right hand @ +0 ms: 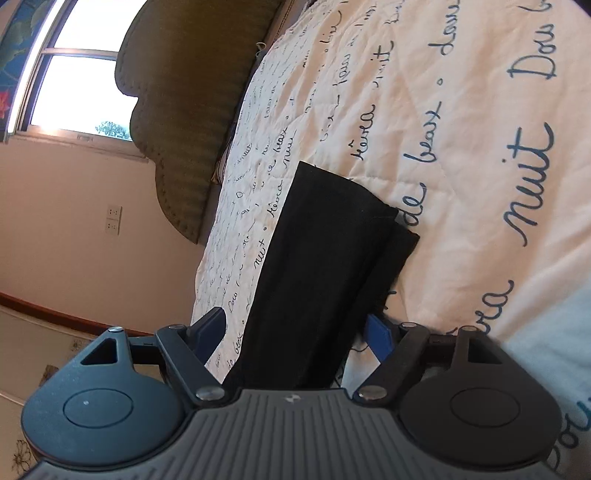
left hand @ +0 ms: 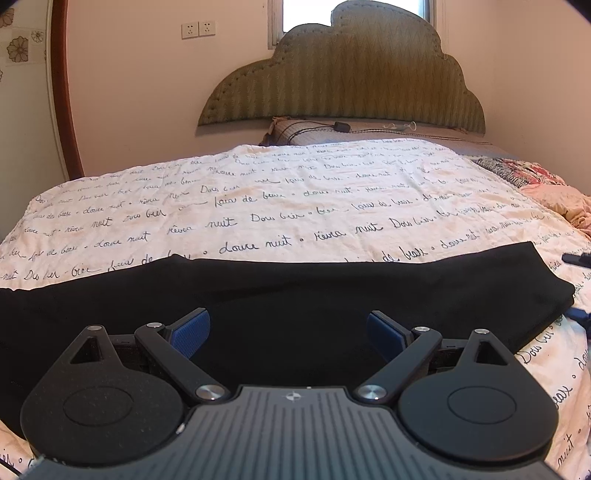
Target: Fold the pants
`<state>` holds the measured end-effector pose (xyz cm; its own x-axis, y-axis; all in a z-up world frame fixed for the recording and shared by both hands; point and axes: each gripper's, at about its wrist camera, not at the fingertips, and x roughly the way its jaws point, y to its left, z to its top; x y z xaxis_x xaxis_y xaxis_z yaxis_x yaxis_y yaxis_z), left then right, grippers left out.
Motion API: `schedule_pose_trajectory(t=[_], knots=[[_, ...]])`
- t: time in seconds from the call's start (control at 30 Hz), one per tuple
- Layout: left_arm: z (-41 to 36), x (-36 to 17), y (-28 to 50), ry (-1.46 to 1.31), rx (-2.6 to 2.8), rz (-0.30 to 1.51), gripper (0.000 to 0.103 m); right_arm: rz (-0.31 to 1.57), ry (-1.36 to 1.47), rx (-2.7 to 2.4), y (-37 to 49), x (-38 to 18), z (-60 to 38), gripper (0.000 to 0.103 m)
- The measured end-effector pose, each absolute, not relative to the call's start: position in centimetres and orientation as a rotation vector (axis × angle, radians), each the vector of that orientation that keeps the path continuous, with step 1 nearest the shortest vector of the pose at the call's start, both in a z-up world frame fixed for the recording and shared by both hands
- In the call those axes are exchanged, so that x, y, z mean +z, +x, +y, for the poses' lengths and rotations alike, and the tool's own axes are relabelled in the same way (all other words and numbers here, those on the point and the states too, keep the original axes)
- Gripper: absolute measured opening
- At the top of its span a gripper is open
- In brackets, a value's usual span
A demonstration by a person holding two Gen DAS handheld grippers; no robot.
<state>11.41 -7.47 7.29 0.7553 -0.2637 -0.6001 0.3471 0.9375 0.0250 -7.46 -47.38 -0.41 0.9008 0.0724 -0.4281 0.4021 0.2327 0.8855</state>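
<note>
Black pants lie flat across the white quilt with blue script, folded lengthwise into a long band. My left gripper is open just above the pants' near edge, blue pads wide apart and holding nothing. In the right wrist view the pants run away from the camera as a narrow strip with a folded end. My right gripper is open, its jaws on either side of the strip at its near end. The right gripper's tips show at the left view's right edge.
A green padded headboard and a pillow stand at the far end of the bed. A crumpled patterned blanket lies at the right. A wall with sockets is on the left. A window is behind the headboard.
</note>
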Motion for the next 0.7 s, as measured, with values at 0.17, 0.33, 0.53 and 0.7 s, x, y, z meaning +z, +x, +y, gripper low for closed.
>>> schedule_pose_trajectory(t=[0.17, 0.33, 0.53, 0.7], knots=[[-7.9, 7.2, 11.3, 0.146, -0.339, 0.629, 0.094, 0.337, 1.357, -0.33, -8.1, -1.0, -49.0, 0.077], [-8.8, 7.0, 12.0, 0.124, -0.349, 0.659, 0.094, 0.379, 1.297, -0.377, -7.9, -1.7, -48.0, 0.033], [-11.6, 7.8, 11.9, 0.148, -0.421, 0.628, 0.094, 0.363, 1.321, -0.372, -8.4, -2.1, -48.4, 0.029], [-14.6, 8.2, 12.6, 0.15, -0.484, 0.631, 0.094, 0.374, 1.295, -0.378, -8.2, -2.2, -48.5, 0.026]])
